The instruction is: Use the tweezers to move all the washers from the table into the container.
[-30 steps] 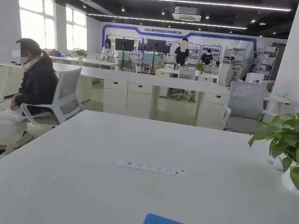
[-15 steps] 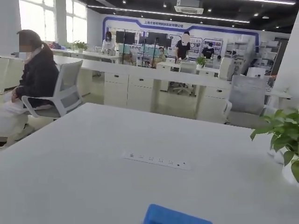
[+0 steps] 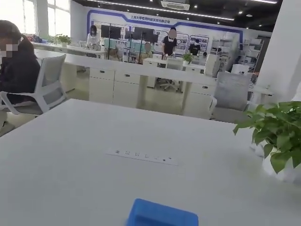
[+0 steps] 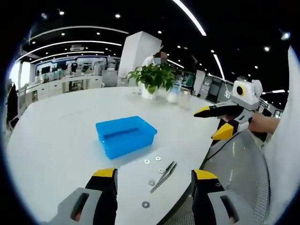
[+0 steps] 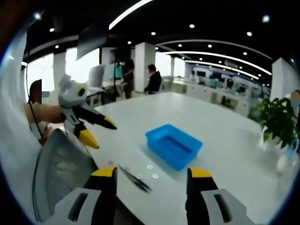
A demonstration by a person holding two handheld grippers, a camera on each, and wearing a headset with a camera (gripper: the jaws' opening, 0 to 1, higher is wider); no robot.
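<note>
A blue rectangular container [image 4: 125,135] stands open on the white table [image 4: 56,140]. Near the table's edge, metal tweezers [image 4: 163,176] lie flat among several small washers [image 4: 147,161]. My left gripper [image 4: 153,174] hovers open above them, holding nothing. The right gripper [image 4: 206,125] hangs open off the table's edge, also holding nothing. In the right gripper view the container [image 5: 173,145], tweezers [image 5: 134,178] and washers [image 5: 149,166] lie ahead of my open right gripper [image 5: 151,172], with the left gripper [image 5: 103,135] open at the left. The head view catches the container [image 3: 162,214] at its bottom edge.
A power strip [image 3: 141,157] is set into the table's middle. A potted plant [image 3: 275,132] stands at the far right of the table. A person [image 3: 16,70] sits on a chair at the left. Desks and people fill the room behind.
The head view has shifted, so more of the blue container shows at the bottom and the plant looks closer. Nothing on the table has visibly moved.
</note>
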